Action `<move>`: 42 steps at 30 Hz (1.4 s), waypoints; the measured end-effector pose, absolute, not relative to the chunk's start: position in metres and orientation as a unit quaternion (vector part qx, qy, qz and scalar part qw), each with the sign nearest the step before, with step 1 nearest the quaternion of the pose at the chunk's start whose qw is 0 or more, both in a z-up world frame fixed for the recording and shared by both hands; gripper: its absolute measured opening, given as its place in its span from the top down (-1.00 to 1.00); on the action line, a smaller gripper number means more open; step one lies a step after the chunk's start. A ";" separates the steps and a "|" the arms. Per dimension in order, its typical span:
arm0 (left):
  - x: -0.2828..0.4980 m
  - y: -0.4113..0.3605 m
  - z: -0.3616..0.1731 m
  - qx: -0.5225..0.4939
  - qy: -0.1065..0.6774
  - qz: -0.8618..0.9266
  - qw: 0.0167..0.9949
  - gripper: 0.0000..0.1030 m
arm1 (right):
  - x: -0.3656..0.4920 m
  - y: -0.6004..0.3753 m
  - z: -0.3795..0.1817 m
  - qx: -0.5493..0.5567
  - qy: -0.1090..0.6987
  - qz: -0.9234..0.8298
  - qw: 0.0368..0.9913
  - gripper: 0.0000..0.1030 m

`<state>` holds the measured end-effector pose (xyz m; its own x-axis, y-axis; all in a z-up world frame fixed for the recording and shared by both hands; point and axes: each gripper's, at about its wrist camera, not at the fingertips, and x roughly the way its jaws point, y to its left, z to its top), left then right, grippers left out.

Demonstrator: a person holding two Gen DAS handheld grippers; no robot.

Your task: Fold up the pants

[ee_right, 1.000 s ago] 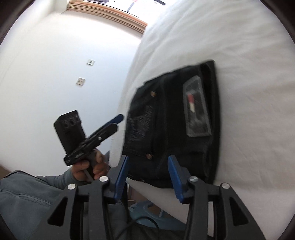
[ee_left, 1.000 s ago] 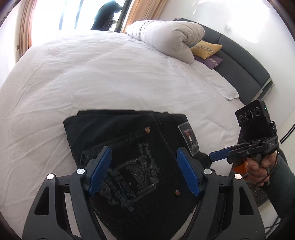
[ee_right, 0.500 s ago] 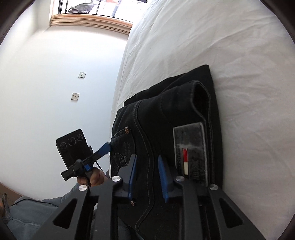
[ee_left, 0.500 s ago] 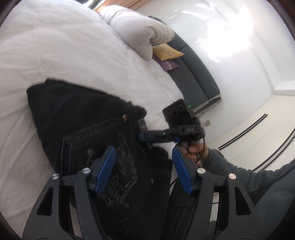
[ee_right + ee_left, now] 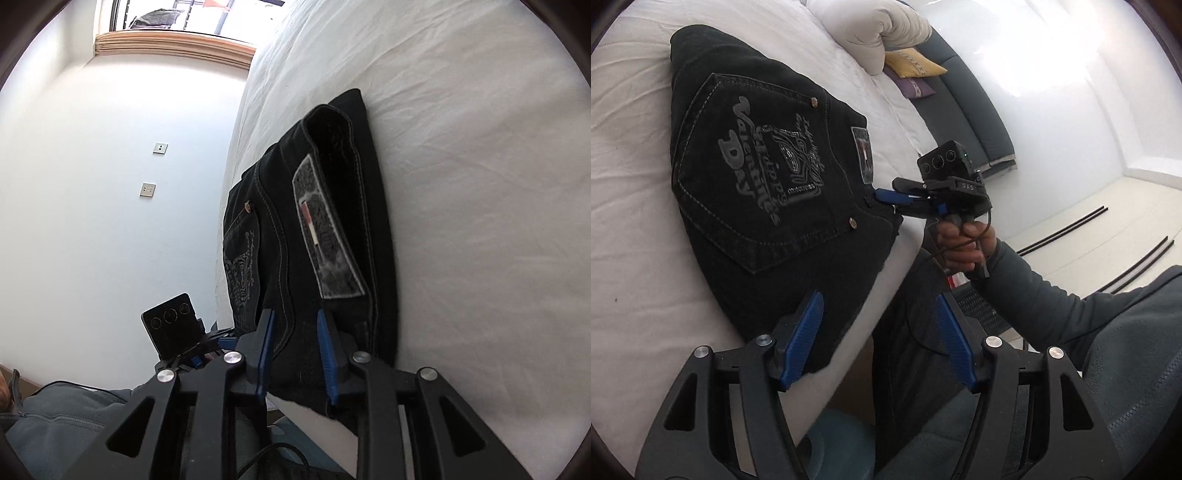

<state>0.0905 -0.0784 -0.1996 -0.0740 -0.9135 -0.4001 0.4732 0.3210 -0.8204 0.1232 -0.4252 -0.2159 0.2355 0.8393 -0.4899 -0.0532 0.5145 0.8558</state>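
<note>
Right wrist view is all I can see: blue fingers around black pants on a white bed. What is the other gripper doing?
Observer: The left gripper is wide open and holds nothing. It sits at the edge of the bed, by the nearest corner of the pants.
Visitor: Is anything printed on the pants?
Observer: Yes, the back pocket has a grey print that includes the words Valentine's Day.
Visitor: What lies further up the bed?
Observer: A rolled white duvet, with a yellow cushion and a purple cushion beside it.
</note>
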 end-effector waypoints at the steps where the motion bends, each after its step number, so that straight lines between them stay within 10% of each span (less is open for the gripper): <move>1: 0.088 -0.080 -0.196 -0.213 0.498 -0.544 0.640 -0.19 | 0.120 -0.430 -0.209 0.368 0.522 0.320 0.700 0.20; 16: 0.172 -0.063 -0.205 -0.206 0.541 -0.349 0.737 -0.29 | 0.191 -0.425 -0.221 0.330 0.555 0.248 0.722 0.00; 20: 0.169 -0.094 -0.205 -0.158 0.553 -0.332 0.748 0.04 | 0.190 -0.415 -0.214 0.290 0.562 0.239 0.737 -0.01; 31: 0.175 -0.163 -0.183 -0.104 0.557 -0.284 0.774 0.60 | 0.181 -0.375 -0.179 0.152 0.566 0.174 0.791 0.58; 42: 0.185 -0.155 -0.126 -0.097 0.503 -0.283 0.811 0.67 | 0.180 -0.348 -0.127 0.099 0.513 0.171 0.835 0.68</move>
